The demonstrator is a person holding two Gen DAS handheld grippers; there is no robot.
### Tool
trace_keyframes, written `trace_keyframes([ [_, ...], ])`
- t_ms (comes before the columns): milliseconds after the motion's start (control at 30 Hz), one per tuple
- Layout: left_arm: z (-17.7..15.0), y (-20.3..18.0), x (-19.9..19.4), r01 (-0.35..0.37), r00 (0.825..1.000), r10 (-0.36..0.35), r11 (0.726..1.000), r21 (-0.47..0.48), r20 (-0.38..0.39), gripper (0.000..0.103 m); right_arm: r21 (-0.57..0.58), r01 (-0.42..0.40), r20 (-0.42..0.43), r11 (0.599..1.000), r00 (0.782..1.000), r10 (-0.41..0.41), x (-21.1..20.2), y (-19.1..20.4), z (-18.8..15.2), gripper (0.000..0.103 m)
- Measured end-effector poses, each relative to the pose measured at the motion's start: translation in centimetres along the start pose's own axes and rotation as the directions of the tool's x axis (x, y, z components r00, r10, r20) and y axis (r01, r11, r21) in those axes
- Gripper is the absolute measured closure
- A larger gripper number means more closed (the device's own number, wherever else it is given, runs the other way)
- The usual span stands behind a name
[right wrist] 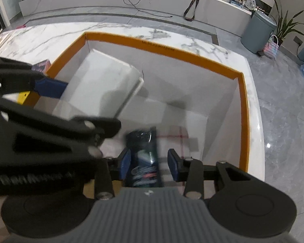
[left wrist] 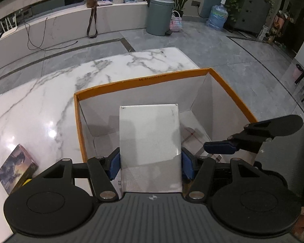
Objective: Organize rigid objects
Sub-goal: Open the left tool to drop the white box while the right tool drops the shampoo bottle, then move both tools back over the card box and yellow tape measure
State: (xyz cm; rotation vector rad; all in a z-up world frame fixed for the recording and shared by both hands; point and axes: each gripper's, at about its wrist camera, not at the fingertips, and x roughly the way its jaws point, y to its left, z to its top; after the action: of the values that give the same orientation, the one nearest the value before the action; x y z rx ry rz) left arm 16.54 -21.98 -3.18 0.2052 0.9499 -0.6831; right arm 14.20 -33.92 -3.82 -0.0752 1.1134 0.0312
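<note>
Left gripper [left wrist: 150,163]: jaws clamped on a white box [left wrist: 150,137], blue pads flat on both its sides. It hangs tilted over the open orange-rimmed carton [left wrist: 143,79], which sits on the marble worktop [left wrist: 40,101].

Right gripper [right wrist: 149,163]: jaws at their narrowest, dark packet [right wrist: 145,160] between them, left pad touching it, slight gap at the right pad, so grip unconfirmed. Packet is inside the carton, over a plaid item [right wrist: 178,135] just ahead of the jaws.

Left of the left jaws, outside the carton: picture-printed box [left wrist: 16,168] on the worktop.
</note>
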Motion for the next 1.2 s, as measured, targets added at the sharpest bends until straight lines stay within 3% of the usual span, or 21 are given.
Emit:
trace_keyframes([
  [167,-0.1,0.4,-0.4,0.019,1.000,-0.019,1.000,0.002,0.008,0.033,-0.006,-0.005,-0.001,1.000,1.000,0.005,0.1,0.5,0.1,0.062],
  [400,0.0,0.9,-1.5,0.043,0.998,-0.043,0.999,-0.010,0.053,0.020,-0.025,0.035,0.021,0.999,0.999,-0.034,-0.7,0.9,-0.1,0.041],
  [533,0.2,1.0,-2.7,0.064,0.995,-0.063,0.998,-0.004,0.080,0.019,-0.019,0.057,0.036,0.998,0.998,-0.056,-1.5,0.7,0.1,0.029],
  [767,0.2,1.2,-5.1,0.054,0.991,-0.058,0.998,0.034,0.121,0.019,-0.040,0.078,0.061,0.996,0.995,-0.076,-2.9,1.5,0.5,0.028],
  [933,-0.3,1.8,-6.6,0.053,0.988,-0.056,0.998,0.027,0.143,0.019,-0.076,0.084,0.108,0.994,0.991,-0.076,-5.0,3.2,0.8,0.021],
  [1200,-1.1,3.8,-10.0,-0.024,0.982,0.015,0.999,0.047,0.187,0.019,-0.124,0.057,0.176,0.991,0.984,-0.035,-7.9,5.8,1.4,0.020],
])
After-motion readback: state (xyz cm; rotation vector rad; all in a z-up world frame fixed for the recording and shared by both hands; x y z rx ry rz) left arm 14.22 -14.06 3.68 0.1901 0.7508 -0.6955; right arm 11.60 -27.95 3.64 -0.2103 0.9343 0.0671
